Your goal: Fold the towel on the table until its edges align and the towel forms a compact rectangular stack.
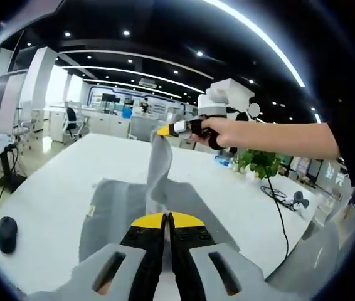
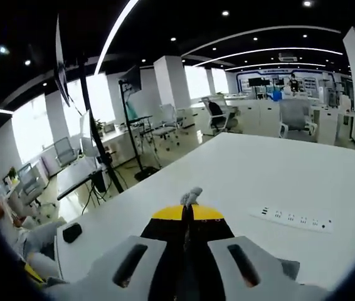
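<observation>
The grey towel (image 1: 111, 210) lies partly spread on the white table (image 1: 52, 188). A twisted strip of it (image 1: 158, 166) rises from my left gripper (image 1: 167, 217) up to my right gripper (image 1: 167, 130). A person's hand holds the right gripper above the table. The left jaws are shut on the towel's near edge. In the right gripper view my right gripper (image 2: 187, 212) is shut, and a small tuft of the grey towel (image 2: 191, 195) pokes out past its yellow tips. The towel below it is hidden by the jaws.
A black mouse (image 1: 6, 233) sits near the table's left edge, also seen as the mouse (image 2: 72, 232). A white power strip (image 2: 290, 219) lies on the table to the right. A black cable (image 1: 279, 202) and a green plant (image 1: 262, 163) are at the far right. Office chairs and desks stand behind.
</observation>
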